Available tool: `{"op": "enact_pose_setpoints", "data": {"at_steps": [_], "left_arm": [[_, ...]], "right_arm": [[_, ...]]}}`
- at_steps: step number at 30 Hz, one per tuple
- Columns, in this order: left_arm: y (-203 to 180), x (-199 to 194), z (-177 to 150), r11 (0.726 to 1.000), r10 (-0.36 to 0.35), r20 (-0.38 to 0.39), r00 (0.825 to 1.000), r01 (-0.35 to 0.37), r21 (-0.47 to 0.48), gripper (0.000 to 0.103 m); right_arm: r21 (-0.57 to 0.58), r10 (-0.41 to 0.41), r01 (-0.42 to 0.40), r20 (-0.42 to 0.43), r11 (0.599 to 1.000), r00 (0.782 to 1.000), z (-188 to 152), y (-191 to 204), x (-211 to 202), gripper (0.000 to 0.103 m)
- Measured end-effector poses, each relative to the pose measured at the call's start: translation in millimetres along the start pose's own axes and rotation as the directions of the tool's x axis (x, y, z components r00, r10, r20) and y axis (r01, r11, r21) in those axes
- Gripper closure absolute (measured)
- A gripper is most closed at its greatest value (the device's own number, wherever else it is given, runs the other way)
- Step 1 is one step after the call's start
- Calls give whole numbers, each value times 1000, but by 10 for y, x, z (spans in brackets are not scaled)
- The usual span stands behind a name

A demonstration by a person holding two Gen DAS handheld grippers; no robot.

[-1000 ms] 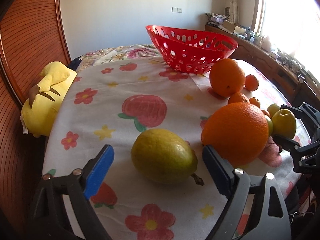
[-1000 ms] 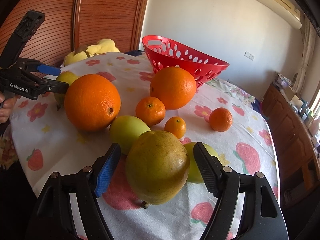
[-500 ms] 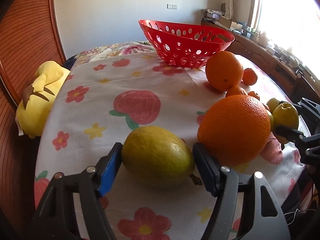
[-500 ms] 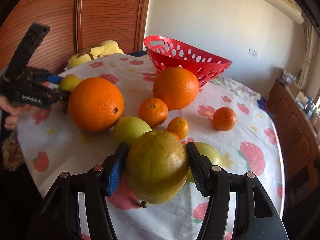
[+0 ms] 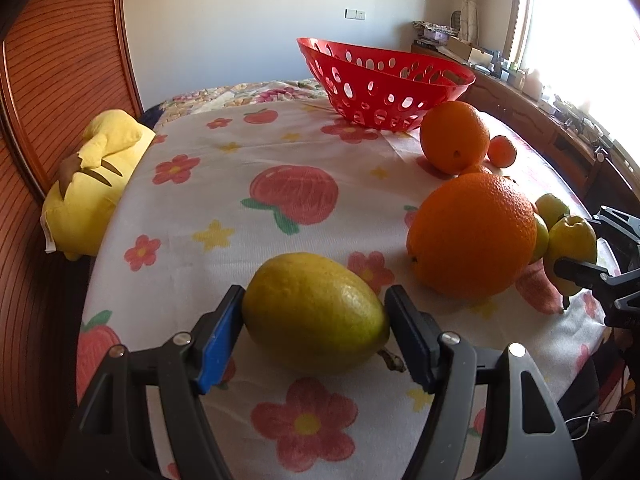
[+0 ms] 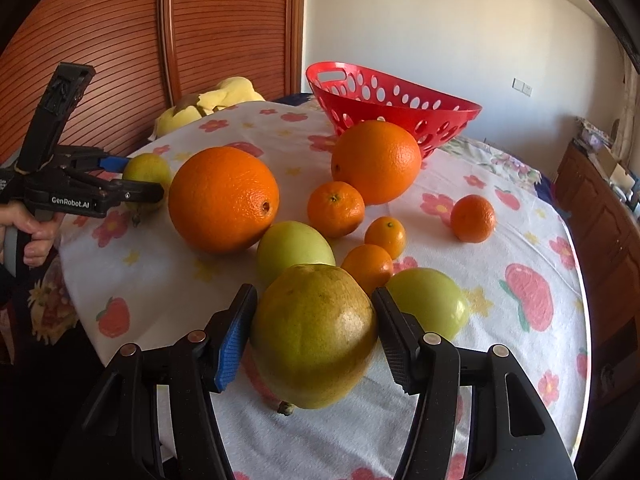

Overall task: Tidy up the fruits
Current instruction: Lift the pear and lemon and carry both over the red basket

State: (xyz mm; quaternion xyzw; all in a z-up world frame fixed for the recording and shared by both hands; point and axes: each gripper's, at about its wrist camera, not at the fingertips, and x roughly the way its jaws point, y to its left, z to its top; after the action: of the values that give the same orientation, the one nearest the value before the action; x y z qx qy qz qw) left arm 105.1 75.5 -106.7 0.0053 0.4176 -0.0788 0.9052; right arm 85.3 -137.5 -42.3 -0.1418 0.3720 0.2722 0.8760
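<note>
two grippers (image 5: 314,320) (image 6: 316,334), each clamped around a yellow-green fruit (image 5: 314,312) (image 6: 316,336)

Counts, from the right wrist view unless noted. Two big oranges: one at left (image 6: 223,199), one by the basket (image 6: 377,162). Four small mandarins: (image 6: 335,209), (image 6: 385,237), (image 6: 367,267), (image 6: 473,218). Two yellow-green pears w/ stems: one (image 6: 314,334), another far left (image 6: 146,172) (partly hidden behind a gripper). Two pale green fruits, kind unclear: (image 6: 294,250), (image 6: 428,306). So ten fruits approx. One red basket (image 6: 394,106). One yellow plush toy (image 5: 90,188). One flowered tablecloth (image 6: 520,248). Two grippers: left gripper (image 5: 314,334), right gripper (image 6: 314,332).
</note>
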Motion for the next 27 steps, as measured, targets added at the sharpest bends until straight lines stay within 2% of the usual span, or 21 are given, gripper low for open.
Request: {"op": "enact_pose_setpoints", "data": {"at_steps": [7, 15, 27], "left_arm": [[-15, 10, 9, 1000, 6, 2, 1000, -6, -1, 32], [-16, -33, 21, 1000, -4, 33, 999, 4, -7, 33], [-18, -417, 267, 1000, -24, 138, 990, 24, 2, 33]], "right_arm": [[21, -15, 15, -18, 1000, 1000, -40, -50, 47, 37], [34, -11, 11, -9, 999, 1000, -62, -103, 31, 41], [53, 6, -11, 92, 999, 996, 230, -236, -304, 41]]}}
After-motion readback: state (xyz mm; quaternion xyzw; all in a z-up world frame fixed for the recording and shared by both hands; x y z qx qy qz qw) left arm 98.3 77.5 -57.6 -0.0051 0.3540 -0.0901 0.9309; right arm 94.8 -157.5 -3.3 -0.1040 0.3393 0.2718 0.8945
